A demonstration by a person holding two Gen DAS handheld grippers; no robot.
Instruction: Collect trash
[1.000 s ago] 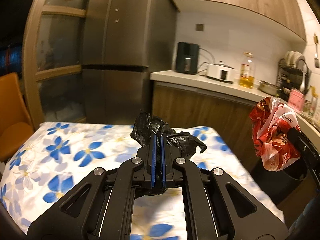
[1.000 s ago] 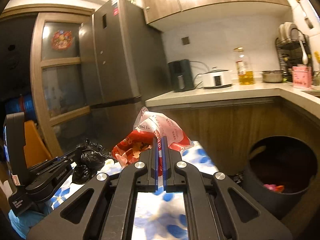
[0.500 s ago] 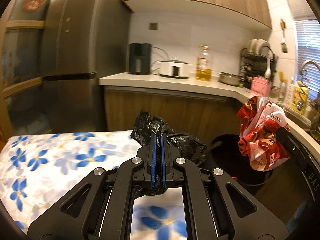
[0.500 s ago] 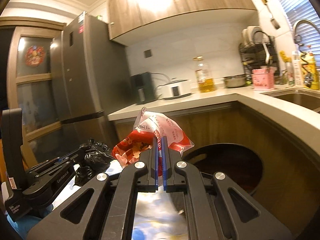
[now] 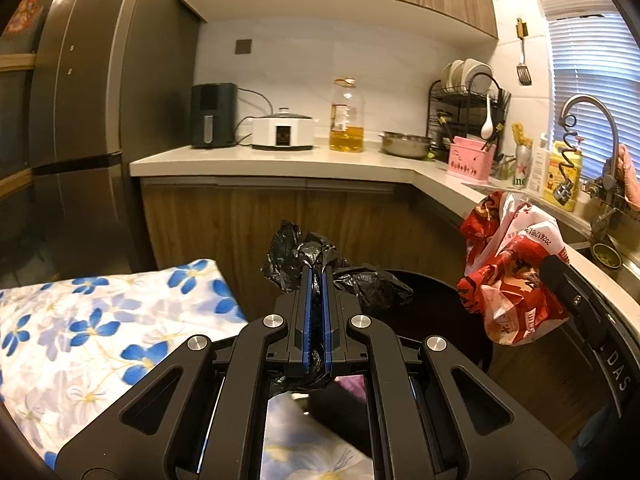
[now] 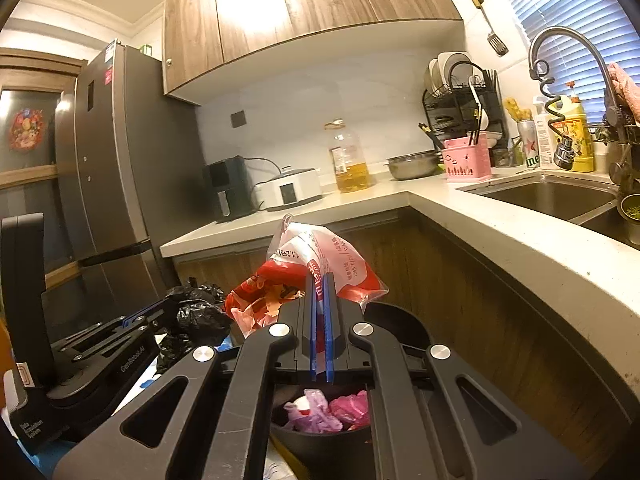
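The black trash bin [image 6: 404, 322] fills the lower centre of the right wrist view, pink scraps [image 6: 320, 410] inside. Above it, the right gripper [image 6: 319, 280] clamps a red-and-white plastic bag [image 6: 320, 256]. At centre left, the left gripper [image 5: 316, 276] pinches a crumpled black bag [image 5: 304, 254].

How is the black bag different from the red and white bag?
The black bag is plain and dark; the red and white bag carries printed writing and pictures. The black bag is pinched in the left claw, the red and white bag in the right claw. Both are crumpled plastic, held near the dark bin.
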